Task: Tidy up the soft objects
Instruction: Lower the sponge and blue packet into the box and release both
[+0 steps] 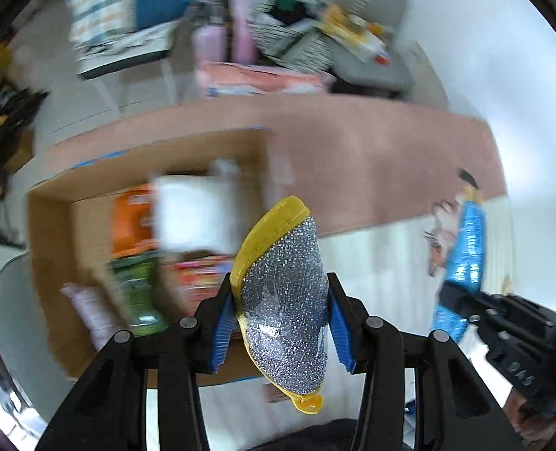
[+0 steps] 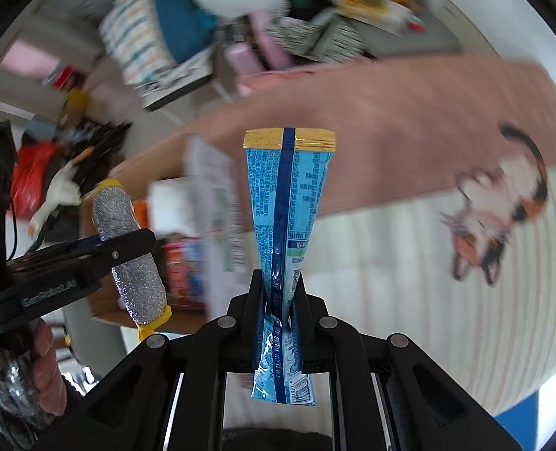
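Scouring pad (image 1: 283,300) between left gripper (image 1: 281,323) jaws, above cardboard box (image 1: 52,225), packet (image 2: 285,233) clamped in right gripper (image 2: 279,300), right of box, over mat (image 2: 390,282).

Left gripper (image 1: 283,323) clamps silver-and-yellow scrub sponge (image 1: 283,300), lower centre. Open cardboard box (image 1: 52,248) of blurred packets at left. Right gripper (image 1: 462,300) holds blue packet (image 1: 467,248), right edge.

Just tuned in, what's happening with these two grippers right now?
A person holds both. The left gripper is shut on a silver scrubbing sponge with yellow trim, above an open cardboard box of packets. The right gripper is shut on a blue snack packet, held up over the striped mat.
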`<move>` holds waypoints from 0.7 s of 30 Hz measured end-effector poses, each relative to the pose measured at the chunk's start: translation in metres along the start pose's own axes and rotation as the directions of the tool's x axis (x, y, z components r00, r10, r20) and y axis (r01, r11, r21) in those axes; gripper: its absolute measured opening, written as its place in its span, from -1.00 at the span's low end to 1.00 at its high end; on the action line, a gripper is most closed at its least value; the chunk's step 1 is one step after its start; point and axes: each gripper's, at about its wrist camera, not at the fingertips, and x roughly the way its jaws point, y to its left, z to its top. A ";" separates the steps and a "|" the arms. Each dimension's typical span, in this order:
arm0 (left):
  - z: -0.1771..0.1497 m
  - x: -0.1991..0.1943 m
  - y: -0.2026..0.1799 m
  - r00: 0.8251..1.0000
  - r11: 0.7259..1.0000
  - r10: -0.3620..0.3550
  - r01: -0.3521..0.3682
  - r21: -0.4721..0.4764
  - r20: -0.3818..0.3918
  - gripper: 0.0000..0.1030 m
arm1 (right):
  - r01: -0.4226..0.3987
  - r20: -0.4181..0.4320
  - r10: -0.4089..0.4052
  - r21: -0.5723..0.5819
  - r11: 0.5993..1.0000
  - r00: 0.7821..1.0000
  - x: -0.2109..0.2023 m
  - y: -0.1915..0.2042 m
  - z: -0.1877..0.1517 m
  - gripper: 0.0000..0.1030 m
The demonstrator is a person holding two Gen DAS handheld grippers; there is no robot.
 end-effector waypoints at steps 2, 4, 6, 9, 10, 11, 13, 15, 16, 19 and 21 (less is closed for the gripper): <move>0.002 -0.009 0.042 0.999 0.998 0.033 -0.032 -0.062 0.014 -0.19 | 0.004 0.003 -0.004 -0.058 0.998 1.000 0.005 0.040 0.010 -0.75; 0.002 -0.011 0.075 0.998 0.992 0.061 -0.059 -0.110 0.016 -0.19 | 0.004 -0.011 -0.005 -0.088 0.996 1.000 0.016 0.069 0.016 -0.75; 0.004 -0.007 0.108 0.996 0.985 0.093 -0.091 -0.150 0.003 -0.19 | 0.016 -0.031 -0.019 -0.116 0.993 0.999 0.034 0.100 0.027 -0.75; 0.010 0.010 0.151 0.992 0.972 0.120 -0.125 -0.200 -0.040 -0.19 | 0.045 -0.066 -0.055 -0.145 0.988 0.996 0.062 0.136 0.042 -0.75; 0.012 0.017 0.162 0.991 0.969 0.119 -0.128 -0.214 -0.056 -0.19 | 0.053 -0.082 -0.065 -0.145 0.988 0.994 0.074 0.144 0.047 -0.75; 0.015 0.024 0.173 0.990 0.965 0.119 -0.133 -0.226 -0.072 -0.19 | 0.070 -0.097 -0.085 -0.147 0.987 0.992 0.088 0.152 0.052 -0.75; 0.021 0.039 0.189 0.987 0.960 0.124 -0.146 -0.239 -0.102 -0.18 | 0.104 -0.110 -0.121 -0.148 0.984 0.987 0.110 0.156 0.060 -0.75; 0.028 0.056 0.201 0.984 0.958 0.110 -0.142 -0.249 -0.137 -0.18 | 0.146 -0.120 -0.165 -0.154 0.977 0.979 0.131 0.162 0.067 -0.75; 0.028 0.062 0.206 0.981 0.955 0.121 -0.156 -0.251 -0.151 -0.18 | 0.163 -0.124 -0.183 -0.155 0.974 0.975 0.140 0.162 0.070 -0.75; 0.039 0.079 0.211 0.973 0.958 0.149 -0.186 -0.220 -0.174 -0.18 | 0.219 -0.120 -0.240 -0.166 0.961 0.963 0.160 0.162 0.076 -0.75; 0.045 0.086 0.214 0.970 0.958 0.165 -0.201 -0.206 -0.181 -0.18 | 0.244 -0.114 -0.266 -0.170 0.955 0.957 0.168 0.163 0.078 -0.75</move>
